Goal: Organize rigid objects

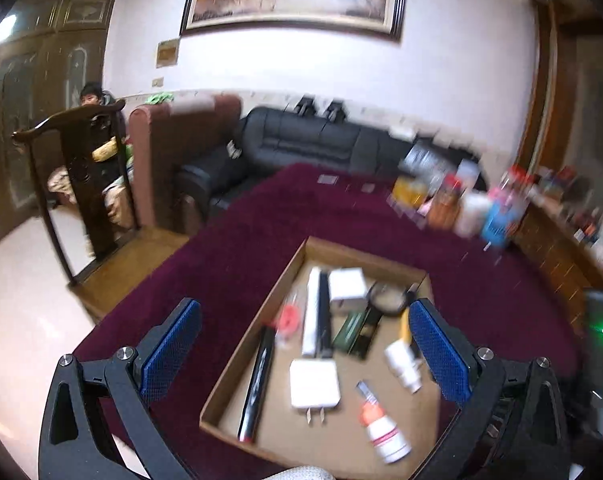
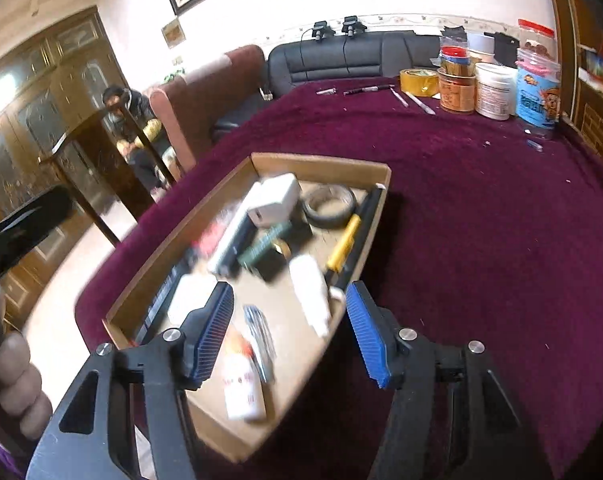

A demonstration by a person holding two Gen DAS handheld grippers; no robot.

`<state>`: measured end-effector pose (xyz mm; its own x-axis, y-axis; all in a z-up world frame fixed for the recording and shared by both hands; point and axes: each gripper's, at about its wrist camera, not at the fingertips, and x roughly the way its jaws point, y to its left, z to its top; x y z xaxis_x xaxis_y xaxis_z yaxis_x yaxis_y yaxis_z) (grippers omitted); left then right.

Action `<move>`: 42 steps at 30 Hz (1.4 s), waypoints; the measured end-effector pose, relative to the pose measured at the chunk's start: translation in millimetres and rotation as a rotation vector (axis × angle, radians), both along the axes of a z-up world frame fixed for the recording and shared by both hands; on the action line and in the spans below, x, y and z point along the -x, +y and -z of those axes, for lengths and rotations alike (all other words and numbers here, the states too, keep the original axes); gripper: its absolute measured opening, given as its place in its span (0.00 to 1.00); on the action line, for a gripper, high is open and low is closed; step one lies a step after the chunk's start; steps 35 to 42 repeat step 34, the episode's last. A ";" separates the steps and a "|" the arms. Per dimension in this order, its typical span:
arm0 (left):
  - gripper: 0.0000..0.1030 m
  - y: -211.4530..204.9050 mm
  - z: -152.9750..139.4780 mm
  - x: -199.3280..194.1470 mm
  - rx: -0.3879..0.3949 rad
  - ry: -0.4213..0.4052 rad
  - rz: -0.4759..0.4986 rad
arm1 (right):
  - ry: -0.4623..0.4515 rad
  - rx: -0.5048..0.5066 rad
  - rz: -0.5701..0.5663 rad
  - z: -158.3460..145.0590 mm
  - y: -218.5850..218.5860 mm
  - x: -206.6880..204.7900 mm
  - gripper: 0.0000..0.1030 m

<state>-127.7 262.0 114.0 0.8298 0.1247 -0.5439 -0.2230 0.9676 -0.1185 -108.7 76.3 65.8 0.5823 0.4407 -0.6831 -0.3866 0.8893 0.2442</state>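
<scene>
A shallow cardboard box (image 1: pixel 237 356) (image 2: pixel 149 264) sits on the maroon tablecloth (image 1: pixel 229 248) (image 2: pixel 481 240). It holds several rigid items: white chargers (image 1: pixel 314 384) (image 2: pixel 275 200), a black pen (image 1: pixel 257 380), a tape roll (image 2: pixel 329 206), a yellow-handled tool (image 2: pixel 343 242), white bottles (image 1: pixel 383 432) (image 2: pixel 311 288) and a green case (image 1: pixel 347 330). My left gripper (image 1: pixel 305 344) is open and empty above the box. My right gripper (image 2: pixel 289 332) is open and empty over the box's near right corner.
Jars and tubs (image 2: pixel 493 92) (image 1: pixel 473 208), a yellow tape roll (image 2: pixel 419 80) and pens (image 2: pixel 367 89) stand at the table's far side. A black sofa (image 1: pixel 301 144), a wooden chair (image 1: pixel 85 184) and a person (image 1: pixel 91 96) are beyond the table.
</scene>
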 end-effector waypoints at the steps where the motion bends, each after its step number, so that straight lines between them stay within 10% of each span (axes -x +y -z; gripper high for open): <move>1: 0.99 -4.9 4.5 -1.2 -0.013 0.022 -0.013 | -0.007 0.013 -0.001 0.2 -1.6 5.2 0.56; 14: 0.99 -44.0 15.8 5.0 -0.161 0.103 -0.116 | -0.060 0.088 -0.021 6.1 -14.1 34.9 0.57; 42: 0.99 -63.0 21.4 -4.5 -0.195 0.163 -0.118 | -0.065 0.094 -0.045 13.1 -23.6 41.3 0.57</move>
